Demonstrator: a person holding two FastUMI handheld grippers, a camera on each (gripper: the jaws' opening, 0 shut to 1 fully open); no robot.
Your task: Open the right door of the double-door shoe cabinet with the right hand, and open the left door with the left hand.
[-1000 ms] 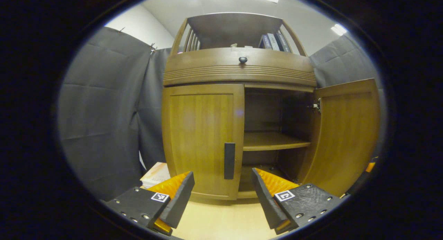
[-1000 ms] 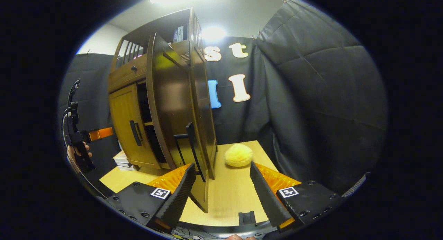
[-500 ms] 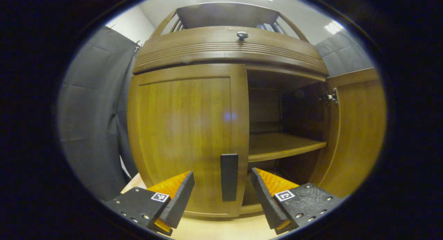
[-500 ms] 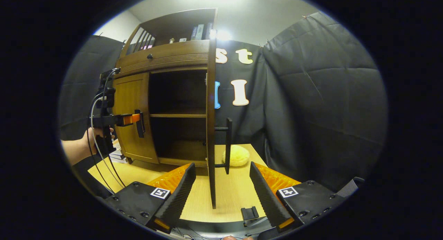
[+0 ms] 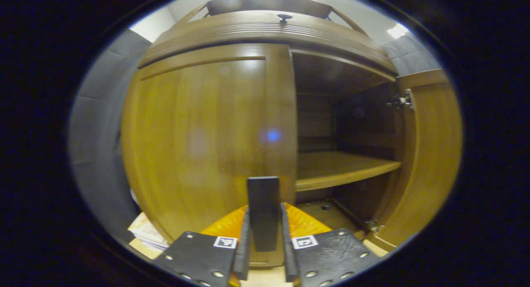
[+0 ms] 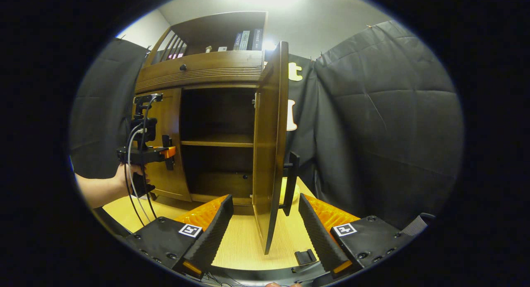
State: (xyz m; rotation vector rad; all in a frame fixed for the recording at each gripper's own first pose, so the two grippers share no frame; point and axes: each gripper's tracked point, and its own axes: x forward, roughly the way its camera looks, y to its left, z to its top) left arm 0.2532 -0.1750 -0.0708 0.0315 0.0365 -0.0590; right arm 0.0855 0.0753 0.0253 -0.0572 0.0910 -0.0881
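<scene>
My left gripper (image 5: 263,254) pinches the black handle (image 5: 262,212) of the closed left door (image 5: 198,142), placed low for an outward pull. My right gripper (image 6: 265,229) hangs spread and empty, the right door (image 6: 269,154) already swung wide from the cabinet (image 6: 198,69).

Left gripper view near cabinet (image 5: 215,125); right gripper view farther, sharing it.

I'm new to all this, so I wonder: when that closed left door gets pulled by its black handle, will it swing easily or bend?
The left door looks like a solid wood panel, so it probably stays stiff. The right door already stands open on a hinge, so this one likely swings too. The left tool clamps the flat black handle; slipping seems unlikely.
</scene>
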